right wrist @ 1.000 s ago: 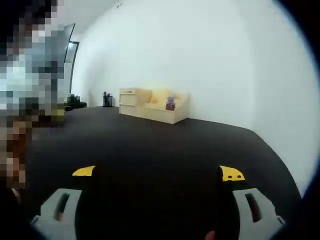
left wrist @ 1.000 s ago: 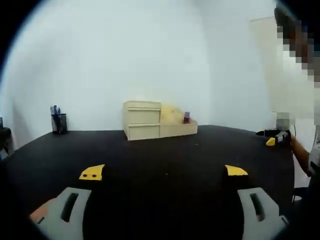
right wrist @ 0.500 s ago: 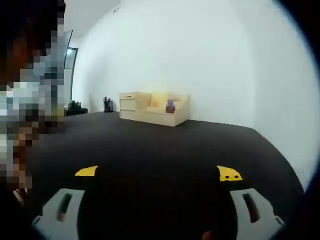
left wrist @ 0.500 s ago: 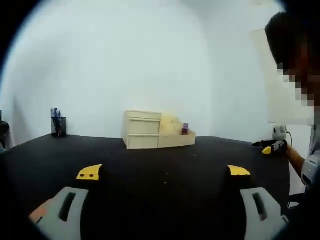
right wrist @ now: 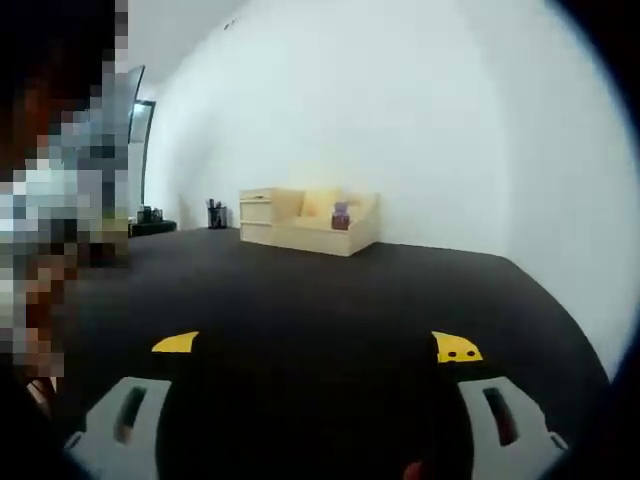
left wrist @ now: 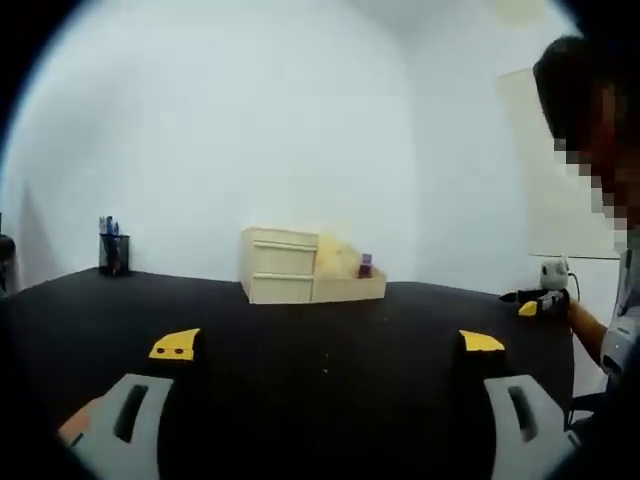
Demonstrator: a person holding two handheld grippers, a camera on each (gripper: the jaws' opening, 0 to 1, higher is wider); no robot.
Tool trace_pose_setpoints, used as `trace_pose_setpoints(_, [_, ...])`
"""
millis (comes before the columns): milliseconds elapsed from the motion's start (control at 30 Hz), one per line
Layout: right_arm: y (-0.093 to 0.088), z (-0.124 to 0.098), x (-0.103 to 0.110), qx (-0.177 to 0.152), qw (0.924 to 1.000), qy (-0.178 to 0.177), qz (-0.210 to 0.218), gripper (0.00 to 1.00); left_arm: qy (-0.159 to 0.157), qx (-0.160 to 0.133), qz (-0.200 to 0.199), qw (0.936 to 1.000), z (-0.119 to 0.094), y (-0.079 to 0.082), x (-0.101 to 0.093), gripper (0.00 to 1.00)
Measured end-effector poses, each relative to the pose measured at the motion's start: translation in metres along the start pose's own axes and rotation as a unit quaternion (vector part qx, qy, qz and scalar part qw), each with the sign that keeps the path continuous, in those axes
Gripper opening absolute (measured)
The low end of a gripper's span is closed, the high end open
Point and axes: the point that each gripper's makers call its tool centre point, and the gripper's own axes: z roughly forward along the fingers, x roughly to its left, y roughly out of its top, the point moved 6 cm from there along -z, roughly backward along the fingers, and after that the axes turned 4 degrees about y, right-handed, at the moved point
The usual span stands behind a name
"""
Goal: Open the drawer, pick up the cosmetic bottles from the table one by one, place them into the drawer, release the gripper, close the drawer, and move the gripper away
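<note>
A pale wooden drawer unit [left wrist: 280, 265] with two shut drawer fronts stands far back on the black table [left wrist: 330, 320]. Joined to its right side is a low open tray [left wrist: 350, 289] holding a yellowish thing and a small purple bottle [left wrist: 365, 265]. My left gripper [left wrist: 328, 345] is open, low over the near table, with nothing between its yellow-tipped fingers. The right gripper [left wrist: 540, 300] shows at the far right of this view, held by a hand. In the right gripper view the drawer unit [right wrist: 258, 210], tray [right wrist: 325, 238] and purple bottle [right wrist: 341, 214] sit far off, and my right gripper [right wrist: 316, 345] is open and holds nothing.
A dark mesh pen cup [left wrist: 112, 254] stands at the back left of the table, also seen as the pen cup [right wrist: 215, 213] left of the drawer unit. White walls stand behind the table. A person is at the right of the left gripper view.
Both views have shifted a little with the hands, now lower over the table. Nothing on the table has moved. Both grippers stay open.
</note>
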Motion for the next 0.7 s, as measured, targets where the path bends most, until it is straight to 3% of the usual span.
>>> trace_pose_setpoints(167, [-0.001, 0.0, 0.0, 0.005, 1.0, 0.0, -0.004, 0.85, -0.027, 0.01, 0.0, 0.9996, 0.001, -0.003, -0.006, 0.96])
trace_pose_setpoints(700, [-0.001, -0.001, 0.005, 0.005, 0.9999, 0.005, -0.01, 0.83, -0.061, 0.069, 0.037, 0.9951, 0.002, -0.022, -0.019, 0.96])
